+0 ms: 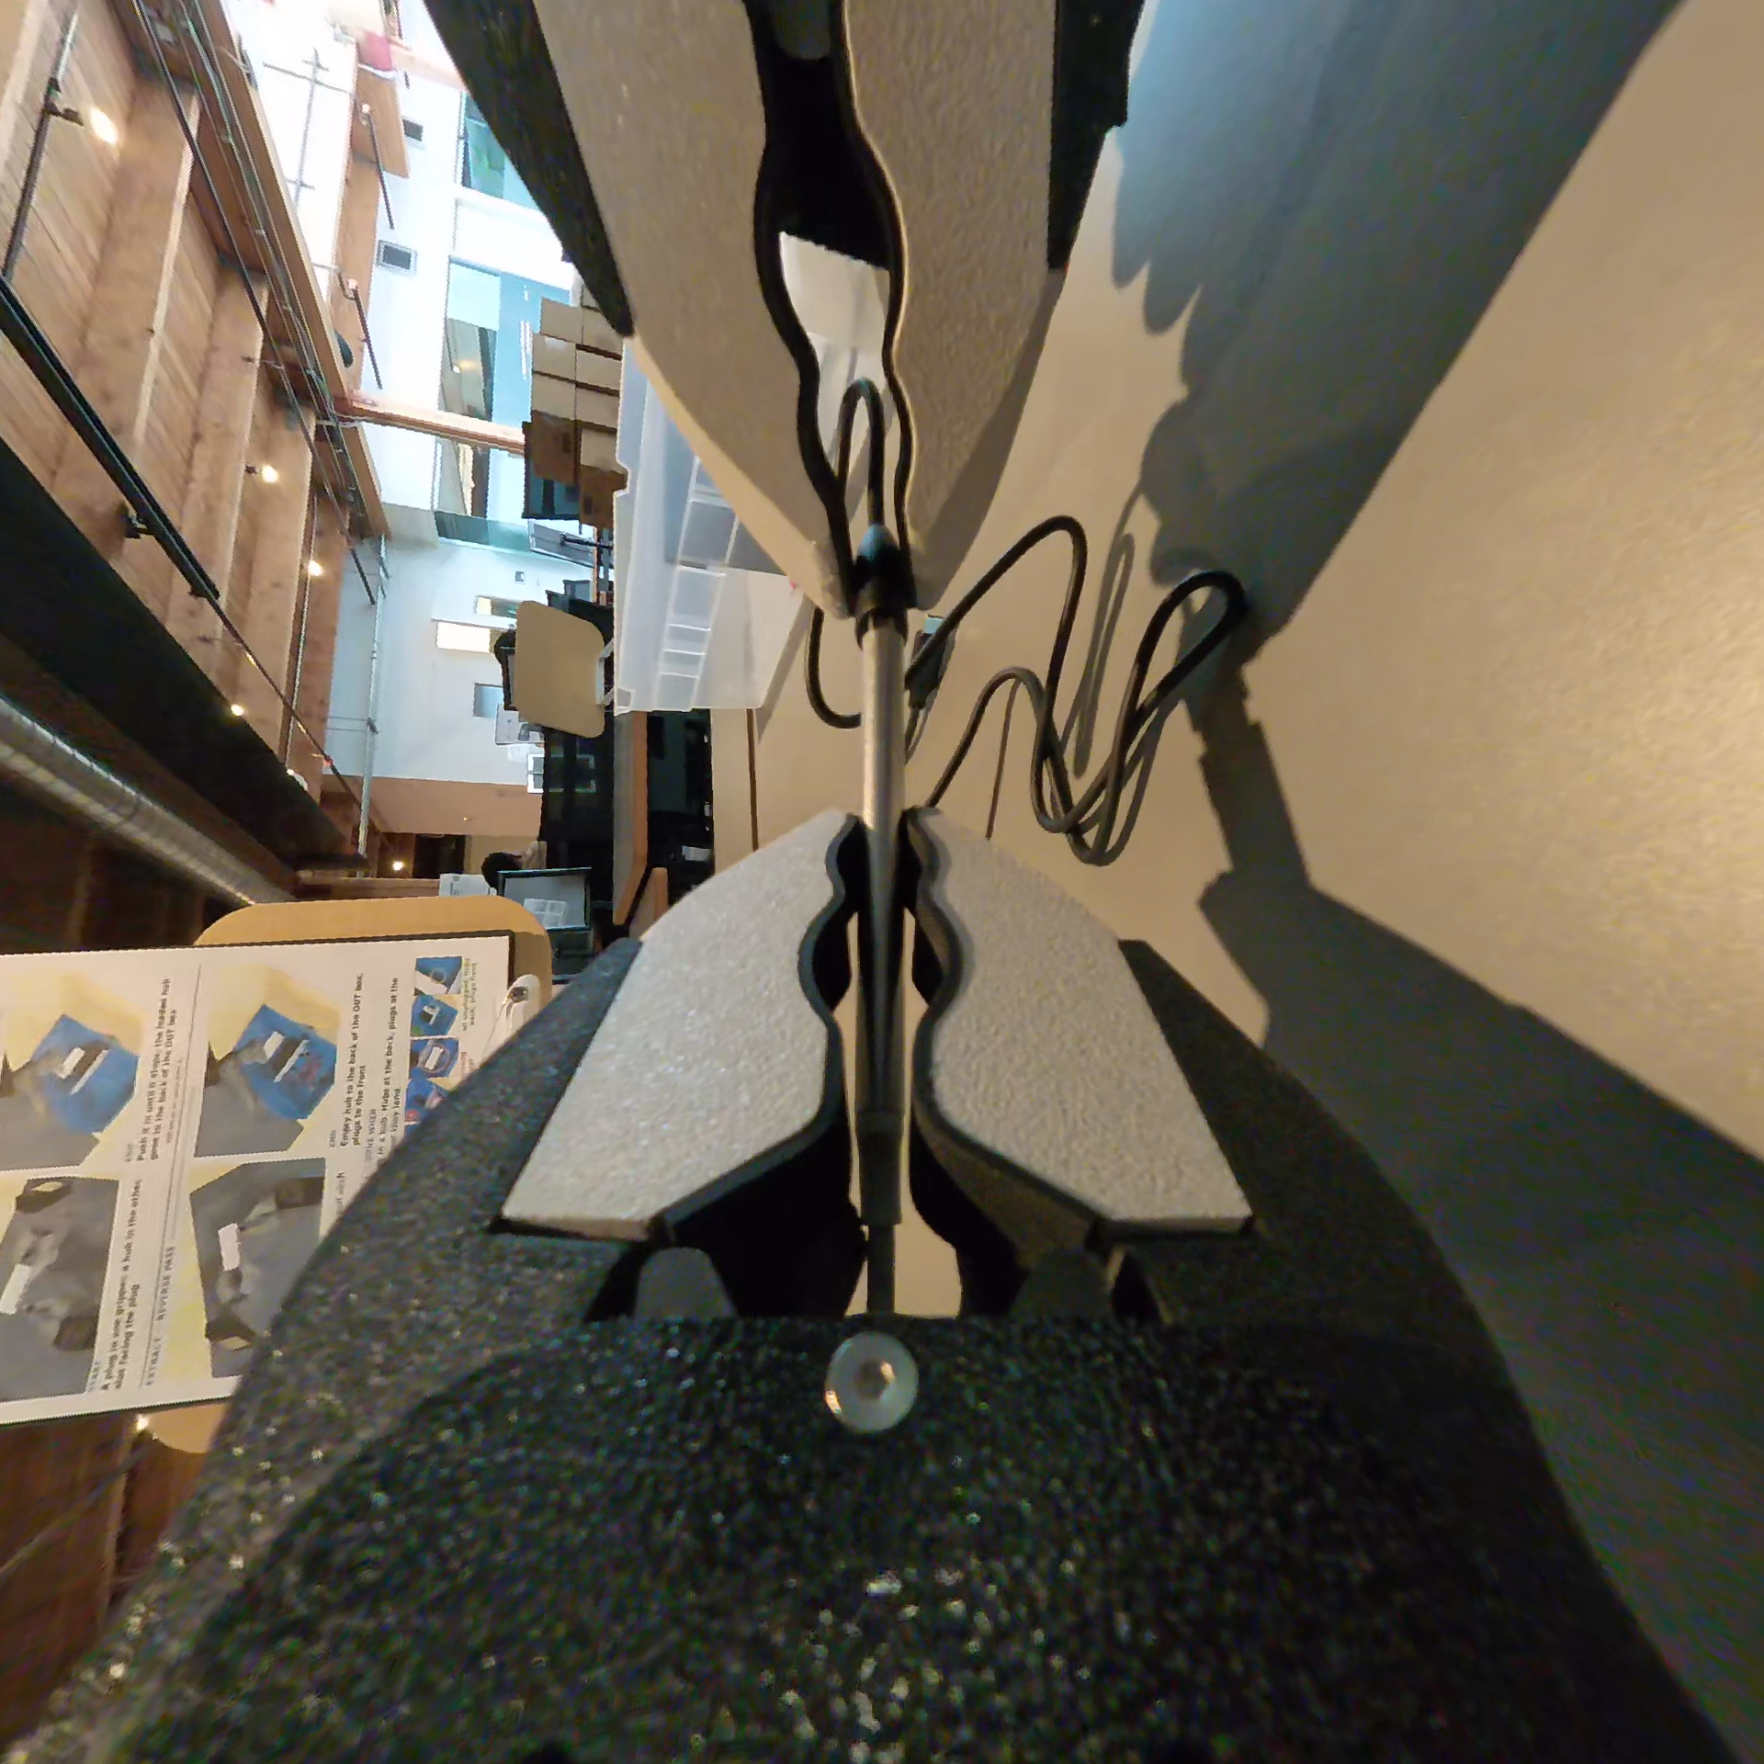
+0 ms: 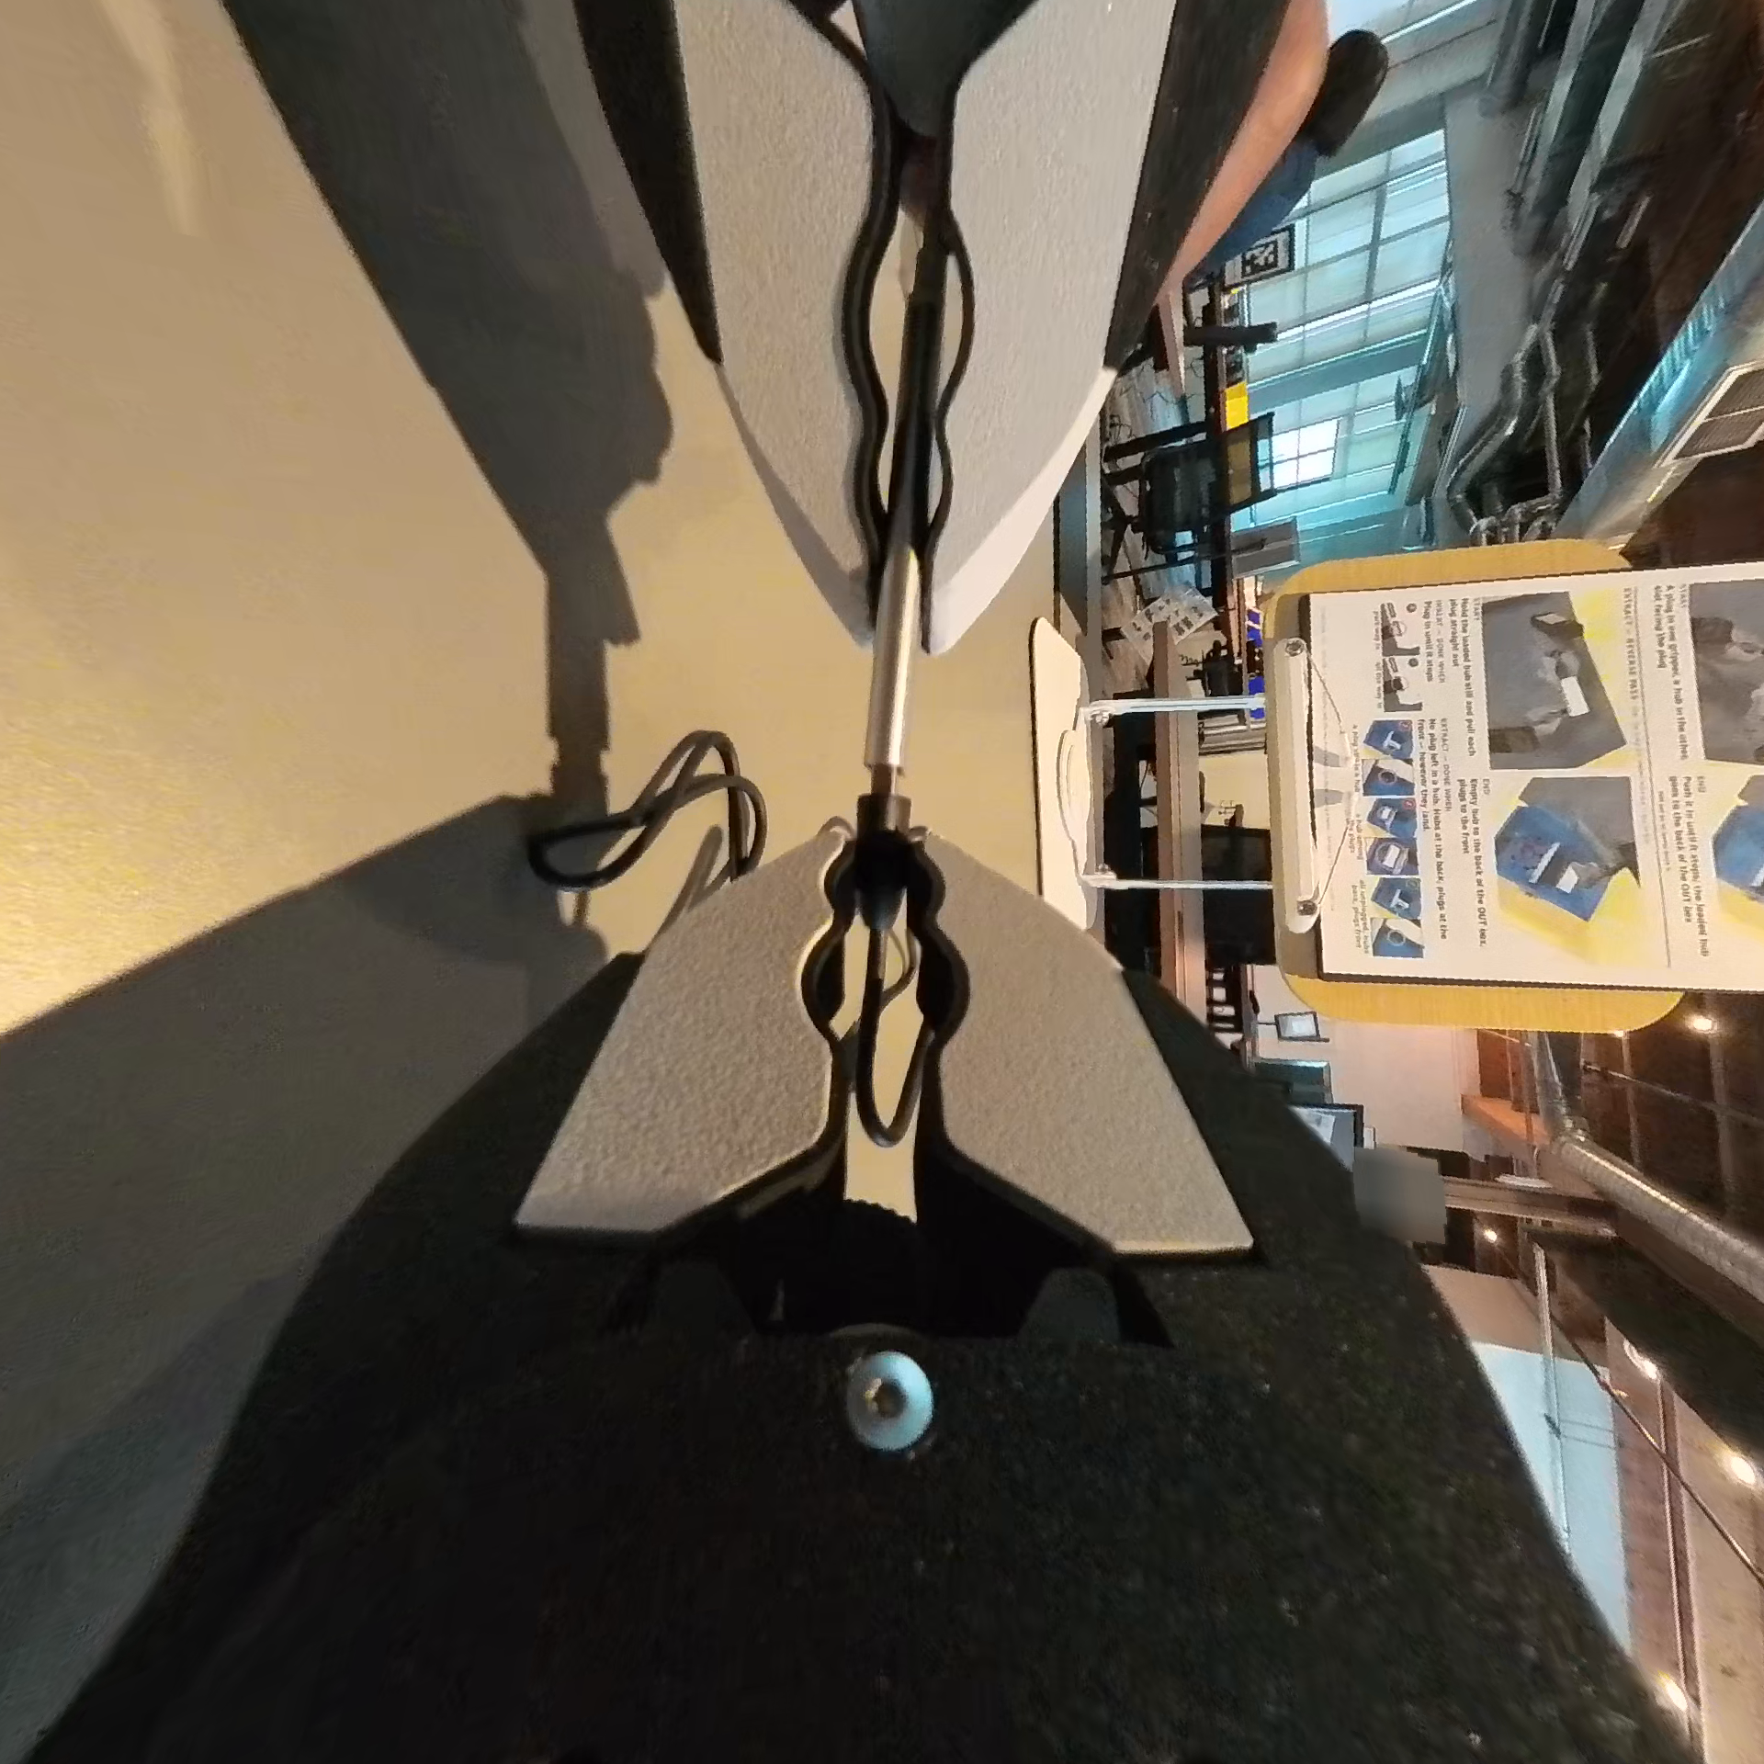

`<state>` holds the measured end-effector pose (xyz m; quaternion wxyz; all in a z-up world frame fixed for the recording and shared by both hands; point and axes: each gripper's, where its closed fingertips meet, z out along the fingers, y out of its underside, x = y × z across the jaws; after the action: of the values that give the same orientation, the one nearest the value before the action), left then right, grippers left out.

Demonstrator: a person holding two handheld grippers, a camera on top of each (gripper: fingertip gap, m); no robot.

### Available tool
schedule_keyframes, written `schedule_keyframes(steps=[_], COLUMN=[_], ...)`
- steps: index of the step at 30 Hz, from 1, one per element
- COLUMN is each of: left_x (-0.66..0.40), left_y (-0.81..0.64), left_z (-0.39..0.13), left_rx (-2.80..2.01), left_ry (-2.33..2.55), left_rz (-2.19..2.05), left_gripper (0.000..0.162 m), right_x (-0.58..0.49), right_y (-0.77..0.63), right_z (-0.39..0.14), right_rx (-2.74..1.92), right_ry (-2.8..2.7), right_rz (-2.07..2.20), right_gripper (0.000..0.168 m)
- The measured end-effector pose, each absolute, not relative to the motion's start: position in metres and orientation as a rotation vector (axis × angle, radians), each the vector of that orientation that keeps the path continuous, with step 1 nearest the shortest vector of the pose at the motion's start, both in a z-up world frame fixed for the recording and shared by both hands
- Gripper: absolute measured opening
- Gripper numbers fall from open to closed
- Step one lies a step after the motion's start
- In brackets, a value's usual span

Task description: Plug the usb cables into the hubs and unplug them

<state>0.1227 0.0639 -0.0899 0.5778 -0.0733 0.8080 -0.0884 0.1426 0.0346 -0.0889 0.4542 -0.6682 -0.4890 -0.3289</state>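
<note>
A slim silver hub (image 1: pixel 880 725) shows edge-on between the two grippers. My left gripper (image 1: pixel 880 823) is shut on its near end. My right gripper (image 1: pixel 876 603) faces it from the far side, shut on a black USB plug (image 1: pixel 876 561) that meets the hub's far end. In the right wrist view my right gripper (image 2: pixel 883 840) clamps the plug (image 2: pixel 880 864), with its cable looping back between the fingers (image 2: pixel 883 1079). The hub (image 2: pixel 892 668) runs on into the left gripper (image 2: pixel 897 611). How deep the plug sits is hidden.
Loose black cable (image 1: pixel 1098 745) lies coiled on the beige table (image 1: pixel 1480 477), and also shows in the right wrist view (image 2: pixel 668 811). A clear plastic bin (image 1: pixel 668 592) stands beyond. An instruction sheet on a wooden board (image 2: pixel 1527 783) stands at the table's side. The tips of one gripper are about 4 cm away from the tips of the other.
</note>
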Motion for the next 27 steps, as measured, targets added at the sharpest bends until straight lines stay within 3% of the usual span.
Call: schedule_keyframes(steps=[27], left_x=[0.1244], left_y=[0.0723], left_z=[-0.0945], left_rx=[-0.199], left_ry=[1.916], left_rz=[-0.213], left_gripper=[0.007], right_x=[0.1467], right_y=[0.0430], right_z=[-0.0958], right_rx=[-1.662], right_ry=[-1.208], right_rz=[-0.881], right_gripper=[0.009])
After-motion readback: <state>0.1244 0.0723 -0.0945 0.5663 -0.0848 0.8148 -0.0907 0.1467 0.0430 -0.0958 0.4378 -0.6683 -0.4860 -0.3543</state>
